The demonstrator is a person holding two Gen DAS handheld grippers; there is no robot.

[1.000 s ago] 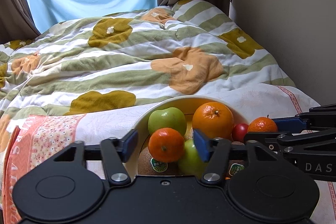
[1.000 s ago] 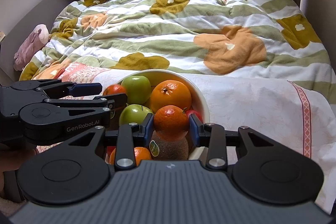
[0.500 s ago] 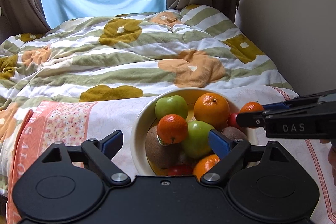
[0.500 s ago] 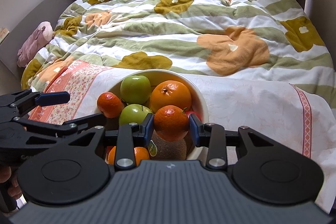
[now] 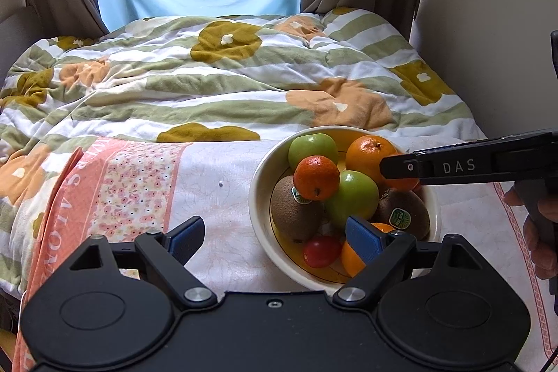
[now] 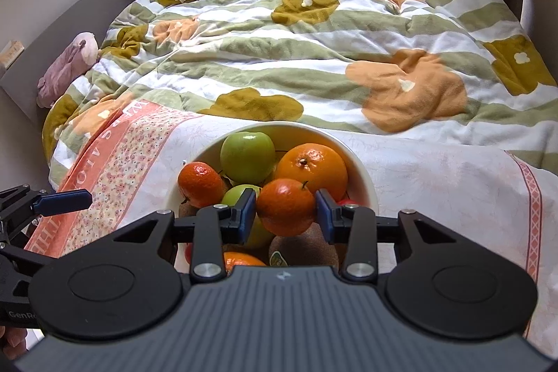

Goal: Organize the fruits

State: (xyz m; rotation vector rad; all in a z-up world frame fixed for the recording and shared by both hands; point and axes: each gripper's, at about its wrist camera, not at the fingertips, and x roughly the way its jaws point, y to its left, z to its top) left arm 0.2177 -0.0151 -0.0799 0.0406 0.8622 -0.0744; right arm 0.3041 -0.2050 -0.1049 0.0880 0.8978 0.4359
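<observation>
Over the bowl [image 6: 366,183], the right gripper [image 6: 285,212], jaws just opening, seems to release a mandarin [image 6: 285,206], while the left gripper [image 5: 275,237] gapes empty; next, withdraw cleanly.

Bowl [image 6: 362,169] sits on the cloth [image 6: 436,183] at the bed's near end, quilt [image 6: 314,58] behind it. Inside: apple [image 6: 247,157] at the back, orange [image 6: 314,166] to its right, kiwis [image 5: 294,213] in front, tomato [image 5: 321,251] nearest in the left wrist view.
</observation>
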